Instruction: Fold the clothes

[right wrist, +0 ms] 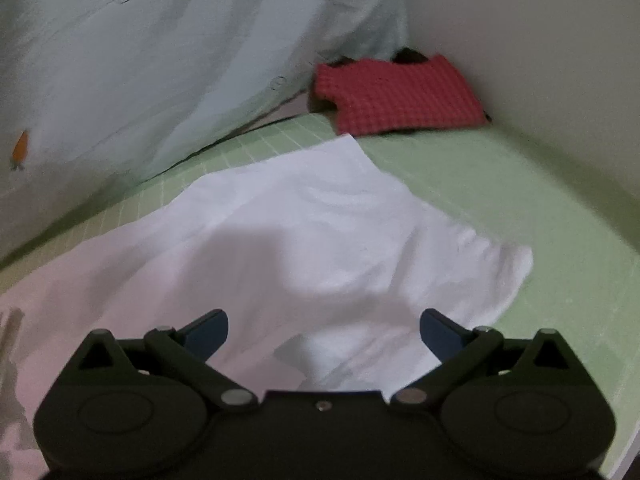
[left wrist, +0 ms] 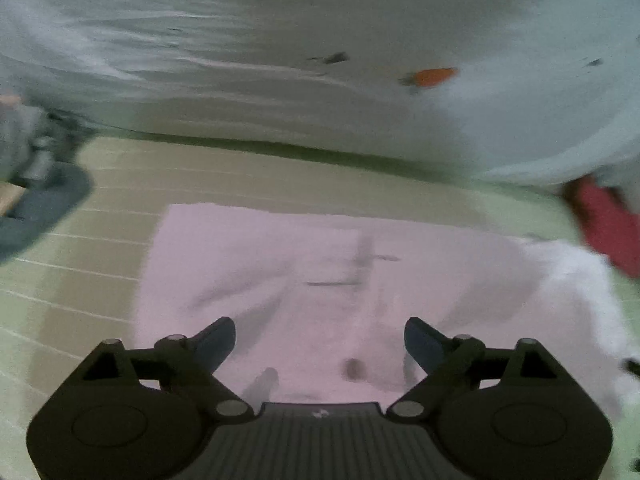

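A white garment (left wrist: 320, 280) lies spread on a green gridded mat (left wrist: 100, 248). My left gripper (left wrist: 320, 340) hovers over its near part with its jaws wide open and nothing between them. In the right wrist view the same white garment (right wrist: 320, 220) lies flat with wrinkles and one corner pointing away. My right gripper (right wrist: 324, 330) stands open above its near edge, nothing between the fingers. The left wrist view is blurred.
A pale blue quilt with small carrot prints (left wrist: 320, 60) is heaped along the far side of the mat (right wrist: 500, 184). A red checked garment (right wrist: 396, 96) lies folded in the far corner by a white wall (right wrist: 540, 40). Grey cloth (left wrist: 36, 200) shows at the left edge.
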{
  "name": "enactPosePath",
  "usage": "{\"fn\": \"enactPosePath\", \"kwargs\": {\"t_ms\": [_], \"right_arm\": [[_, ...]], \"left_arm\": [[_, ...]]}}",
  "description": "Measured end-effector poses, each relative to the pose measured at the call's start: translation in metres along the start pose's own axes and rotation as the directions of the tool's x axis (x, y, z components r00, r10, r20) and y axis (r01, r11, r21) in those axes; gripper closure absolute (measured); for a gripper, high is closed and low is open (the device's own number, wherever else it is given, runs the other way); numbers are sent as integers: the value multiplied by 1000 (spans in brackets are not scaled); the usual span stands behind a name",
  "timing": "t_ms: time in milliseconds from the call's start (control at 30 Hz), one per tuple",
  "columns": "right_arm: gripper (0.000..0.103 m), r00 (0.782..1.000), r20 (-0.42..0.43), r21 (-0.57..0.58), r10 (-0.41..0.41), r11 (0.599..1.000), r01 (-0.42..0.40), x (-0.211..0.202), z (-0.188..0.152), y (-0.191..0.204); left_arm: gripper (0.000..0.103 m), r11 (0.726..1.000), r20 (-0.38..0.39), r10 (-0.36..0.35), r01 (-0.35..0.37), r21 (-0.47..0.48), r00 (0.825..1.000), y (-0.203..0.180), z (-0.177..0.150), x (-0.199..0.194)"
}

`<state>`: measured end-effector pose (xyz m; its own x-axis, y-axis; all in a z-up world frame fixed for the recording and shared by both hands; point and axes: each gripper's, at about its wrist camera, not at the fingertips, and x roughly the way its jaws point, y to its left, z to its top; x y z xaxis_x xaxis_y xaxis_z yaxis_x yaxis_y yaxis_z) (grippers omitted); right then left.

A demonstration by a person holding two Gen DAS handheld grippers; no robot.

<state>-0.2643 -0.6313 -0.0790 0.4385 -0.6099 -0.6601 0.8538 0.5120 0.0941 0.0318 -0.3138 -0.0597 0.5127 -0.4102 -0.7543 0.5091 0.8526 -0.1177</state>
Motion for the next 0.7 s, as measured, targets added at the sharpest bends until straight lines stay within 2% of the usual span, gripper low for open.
{"fn": "enactPosePath", "kwargs": {"t_ms": [167, 300, 400, 700], "right_arm": [[0, 1000, 7, -56, -12, 998, 13, 12, 12, 1], [0, 1000, 12, -60, -23, 998, 23, 23, 20, -1], [0, 999, 5, -48, -40, 998, 41, 35, 26, -6], [0, 995, -38, -65, -93, 994, 90, 83, 48, -35]], "left_arm": [[11, 994, -110, 96, -102, -48, 989, 17, -5, 23], [11, 994, -186, 104, -107, -4, 977, 20, -21, 35], [7, 990, -209, 139, -128, 65, 968, 10, -27, 44], [0, 981, -254, 185, -164, 101, 949, 4, -26, 61]]}}
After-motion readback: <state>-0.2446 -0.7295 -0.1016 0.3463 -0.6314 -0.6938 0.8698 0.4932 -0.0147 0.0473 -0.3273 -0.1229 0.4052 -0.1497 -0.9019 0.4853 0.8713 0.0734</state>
